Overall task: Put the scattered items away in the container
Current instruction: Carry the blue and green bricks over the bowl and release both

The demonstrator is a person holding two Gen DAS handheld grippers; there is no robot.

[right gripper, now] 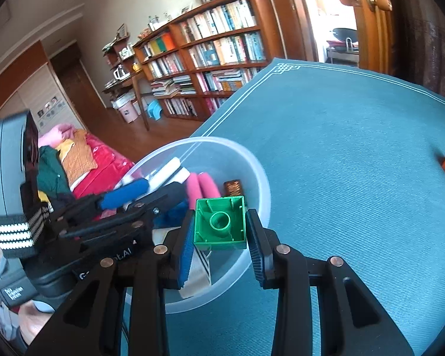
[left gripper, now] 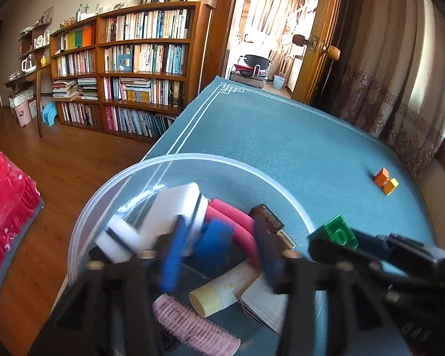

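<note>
Left gripper (left gripper: 219, 255), seen in its own wrist view, hangs with its blue pads spread apart over the clear plastic bowl (left gripper: 83, 216), gripping nothing, probably having reached in among the white bottle (left gripper: 163, 216), pink hair roller (left gripper: 192, 326) and other collected items, while the orange blocks (left gripper: 385, 181) sit well beyond the bowl on the blue mat (left gripper: 281, 136). From the right wrist view, the right gripper (right gripper: 219, 246) clamps a green brick (right gripper: 221, 222) hollow-side up just above the bowl's near rim, apparently positioned to drop it inside.
</note>
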